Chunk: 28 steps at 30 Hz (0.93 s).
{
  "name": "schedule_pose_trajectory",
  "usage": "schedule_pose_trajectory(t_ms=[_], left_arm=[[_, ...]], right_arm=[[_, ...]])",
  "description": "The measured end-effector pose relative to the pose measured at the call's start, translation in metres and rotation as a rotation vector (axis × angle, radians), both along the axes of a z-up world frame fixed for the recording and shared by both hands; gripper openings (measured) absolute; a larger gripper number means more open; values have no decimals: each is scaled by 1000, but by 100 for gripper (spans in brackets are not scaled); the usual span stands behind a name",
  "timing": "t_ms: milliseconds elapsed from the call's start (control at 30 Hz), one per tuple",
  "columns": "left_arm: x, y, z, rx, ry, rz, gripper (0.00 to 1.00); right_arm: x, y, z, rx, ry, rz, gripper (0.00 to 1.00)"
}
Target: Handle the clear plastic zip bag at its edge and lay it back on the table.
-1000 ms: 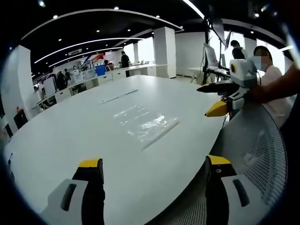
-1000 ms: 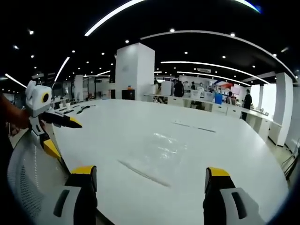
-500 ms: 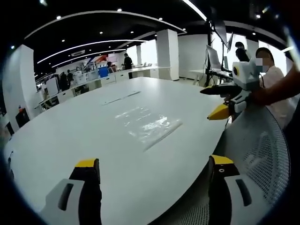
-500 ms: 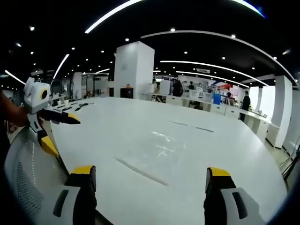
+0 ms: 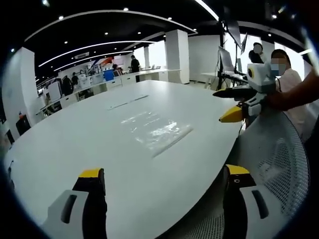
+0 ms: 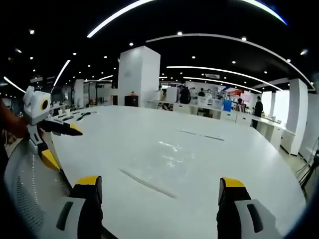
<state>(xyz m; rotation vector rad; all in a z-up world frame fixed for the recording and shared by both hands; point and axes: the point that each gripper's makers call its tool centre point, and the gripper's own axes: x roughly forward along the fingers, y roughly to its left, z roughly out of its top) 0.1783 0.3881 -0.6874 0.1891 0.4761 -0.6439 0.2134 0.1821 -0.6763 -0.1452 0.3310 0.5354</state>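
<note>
The clear plastic zip bag [image 5: 156, 131] is lying flat on the large white oval bench [image 5: 75, 144], near the middle of its top, and nothing is touching it. In the right gripper view the same bag [image 6: 167, 162] is showing as a faint shiny patch, with its thin darker edge turned toward the camera. The left tongs [image 5: 164, 181] are hovering above the near rim of the bench with the yellow-tipped jaws wide apart and nothing between them. The right tongs [image 6: 160, 191] are also standing wide open and empty, above the near edge of the bench. In the left gripper view the right tongs [image 5: 230, 104] are coming in from the right side, open, beside a grey mesh chair back [image 5: 279, 159]. A white square pillar [image 6: 139, 77] is standing behind the bench.
</note>
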Motion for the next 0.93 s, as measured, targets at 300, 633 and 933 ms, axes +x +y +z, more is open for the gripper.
schedule_pose_trajectory(t_ms=[300, 633, 933], left_arm=[[0, 1, -1, -11, 1, -1, 97], [1, 1, -1, -6, -8, 3, 96], [2, 2, 5, 6, -34, 20, 95]], right_arm=[[0, -1, 0, 0, -1, -4, 97], [-1, 1, 0, -4, 1, -2, 97], [-2, 3, 1, 3, 4, 1, 97]])
